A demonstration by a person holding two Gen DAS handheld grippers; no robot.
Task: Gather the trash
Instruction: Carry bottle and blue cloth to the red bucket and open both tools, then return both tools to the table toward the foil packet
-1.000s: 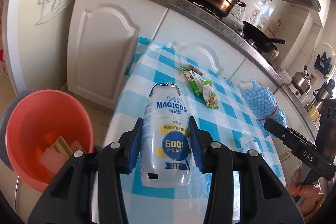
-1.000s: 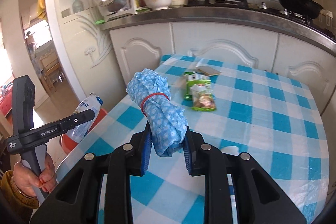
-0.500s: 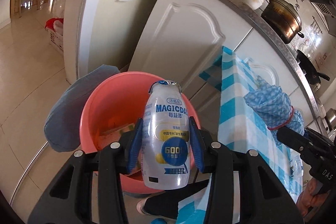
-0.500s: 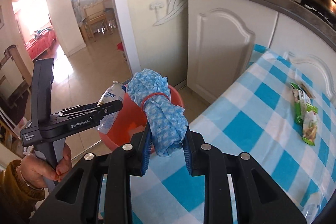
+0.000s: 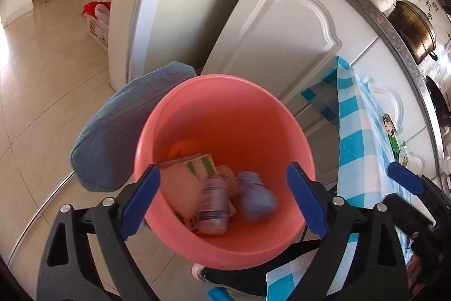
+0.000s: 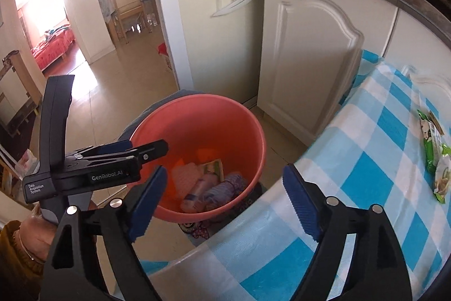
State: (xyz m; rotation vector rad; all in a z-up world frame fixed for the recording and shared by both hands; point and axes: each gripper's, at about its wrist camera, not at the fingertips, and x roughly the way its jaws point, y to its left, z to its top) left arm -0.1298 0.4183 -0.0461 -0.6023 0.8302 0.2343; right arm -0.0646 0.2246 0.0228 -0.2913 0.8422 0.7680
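Bottle [image 5: 213,209] and bundle [image 5: 257,196] in bucket [image 5: 225,92]

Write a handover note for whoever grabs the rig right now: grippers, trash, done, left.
Left gripper: jaws have just been opening, nothing between them, above the bucket.
Right gripper: jaws have just been opening too, empty, by the table edge.
Done: bottle and blue bundle are in the bucket, on older wrappers there.
Left: green packets lie on the table; pick them up and drop them in the bucket.
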